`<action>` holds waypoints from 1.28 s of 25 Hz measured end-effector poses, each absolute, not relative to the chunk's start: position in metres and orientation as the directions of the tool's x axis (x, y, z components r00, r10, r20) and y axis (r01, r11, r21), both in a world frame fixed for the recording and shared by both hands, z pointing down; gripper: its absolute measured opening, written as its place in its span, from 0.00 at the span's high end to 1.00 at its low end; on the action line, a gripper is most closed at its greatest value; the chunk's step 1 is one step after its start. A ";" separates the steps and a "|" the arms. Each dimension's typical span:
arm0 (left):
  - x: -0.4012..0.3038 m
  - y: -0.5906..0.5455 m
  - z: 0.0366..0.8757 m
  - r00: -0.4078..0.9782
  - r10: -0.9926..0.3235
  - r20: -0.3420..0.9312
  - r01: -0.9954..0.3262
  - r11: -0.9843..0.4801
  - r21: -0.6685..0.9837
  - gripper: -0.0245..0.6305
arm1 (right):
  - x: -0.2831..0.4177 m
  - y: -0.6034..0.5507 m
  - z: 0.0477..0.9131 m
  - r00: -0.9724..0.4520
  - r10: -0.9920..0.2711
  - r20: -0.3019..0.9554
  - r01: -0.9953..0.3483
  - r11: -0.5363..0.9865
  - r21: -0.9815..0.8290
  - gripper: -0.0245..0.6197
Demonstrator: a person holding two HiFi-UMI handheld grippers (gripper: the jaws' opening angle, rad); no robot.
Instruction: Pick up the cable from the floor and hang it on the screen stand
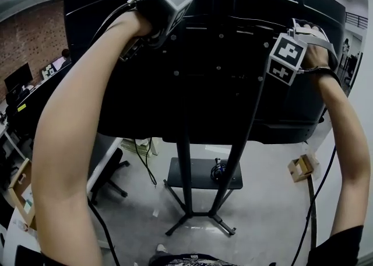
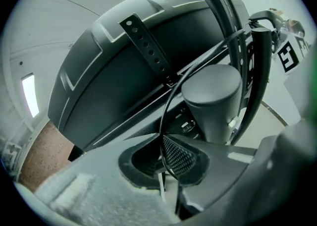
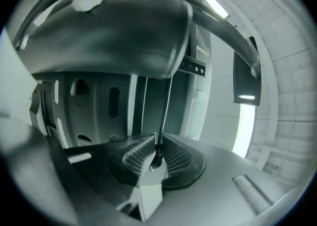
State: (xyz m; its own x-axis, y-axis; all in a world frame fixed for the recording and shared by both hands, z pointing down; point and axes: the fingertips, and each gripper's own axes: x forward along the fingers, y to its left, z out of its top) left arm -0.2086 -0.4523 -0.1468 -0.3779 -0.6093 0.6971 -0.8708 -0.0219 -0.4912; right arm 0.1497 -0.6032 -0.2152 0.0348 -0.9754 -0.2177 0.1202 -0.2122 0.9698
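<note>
- The dark back of the screen (image 1: 145,95) filled the far middle, with both forearms raised against it. They hid much of the panel's left and right edges.
- The left gripper (image 2: 166,153) had its fingers nipped together on the thin black cable (image 2: 171,96). From there the cable curved up and to the right, past a perforated bar (image 2: 146,46) on the screen's back.
- The right gripper (image 3: 157,158) had its pads pressed on the same cable, which rose straight from them toward the panel.
- Below, the screen stand (image 1: 186,189) carried a shelf (image 1: 198,184) with a small dark bundle on it, too small to identify.
- On the floor, a cardboard box (image 1: 301,167) lay at the right and an office chair (image 1: 113,171) stood at the left. A brick wall (image 1: 29,37) stood far left.
- From the head view both sets of fingertips were hidden behind the marker cubes. The cable's run between the two grips was lost against the black panel.
</note>
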 end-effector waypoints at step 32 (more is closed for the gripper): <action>-0.166 -0.422 -0.116 -0.143 -0.955 0.260 -0.816 -0.035 -0.577 0.84 | 0.127 -0.513 -0.139 -0.395 -0.901 -0.178 -0.733 0.192 0.653 0.79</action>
